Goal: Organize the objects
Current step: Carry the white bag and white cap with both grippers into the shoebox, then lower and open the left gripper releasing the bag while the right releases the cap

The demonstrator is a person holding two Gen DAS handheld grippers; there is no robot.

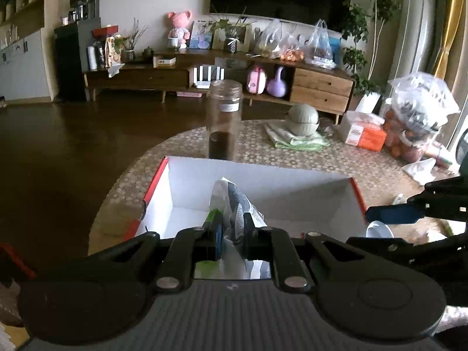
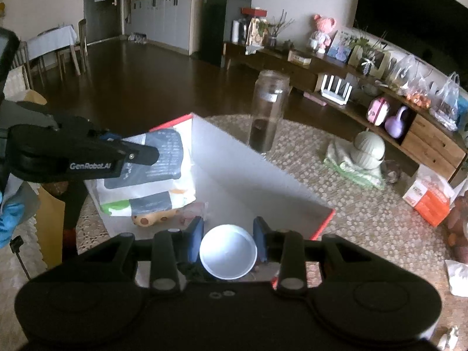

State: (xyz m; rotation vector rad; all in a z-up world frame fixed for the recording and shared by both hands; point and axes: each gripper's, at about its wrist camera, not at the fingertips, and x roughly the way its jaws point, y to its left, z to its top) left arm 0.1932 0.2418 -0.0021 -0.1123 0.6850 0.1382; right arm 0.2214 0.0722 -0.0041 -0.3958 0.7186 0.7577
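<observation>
Left fingers (image 1: 231,231) clamp packet (image 1: 234,204), print blurred | right fingers (image 2: 228,238) grip cup (image 2: 228,251), base hidden

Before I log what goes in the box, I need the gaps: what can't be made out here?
- Box floor near the left tool: left wrist view, hidden by the pouch.
- Pouch print: right wrist view, blurred.
- Small items under the pouch: right wrist view, partly covered.
- White cup base: hidden by its rim.
</observation>
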